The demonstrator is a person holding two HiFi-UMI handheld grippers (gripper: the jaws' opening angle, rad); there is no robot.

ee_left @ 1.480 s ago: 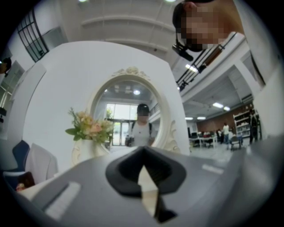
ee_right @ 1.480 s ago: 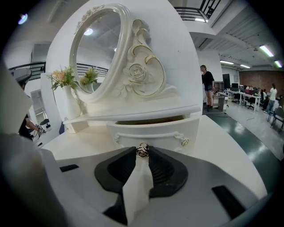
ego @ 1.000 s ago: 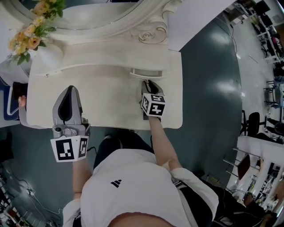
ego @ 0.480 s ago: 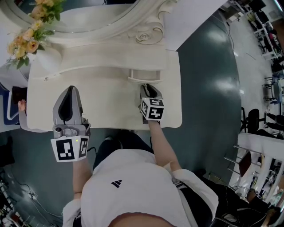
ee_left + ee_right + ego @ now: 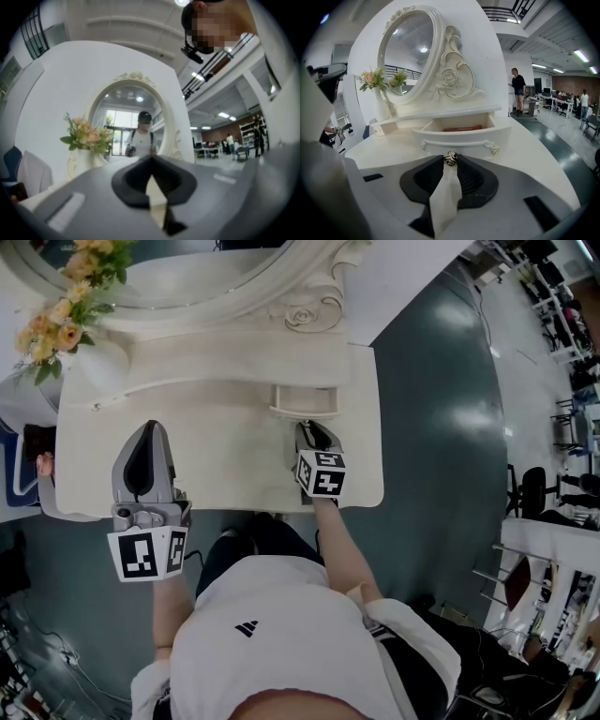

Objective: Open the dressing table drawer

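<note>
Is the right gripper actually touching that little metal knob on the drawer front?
Touching. The right gripper view shows the right gripper with both jaw tips pressed against the sides of the knob on the partly open drawer.

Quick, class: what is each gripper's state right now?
Left gripper: fingers closed, holding nothing.
Right gripper: fingers closed on the small round silver knob of the white dressing-table drawer.
</note>
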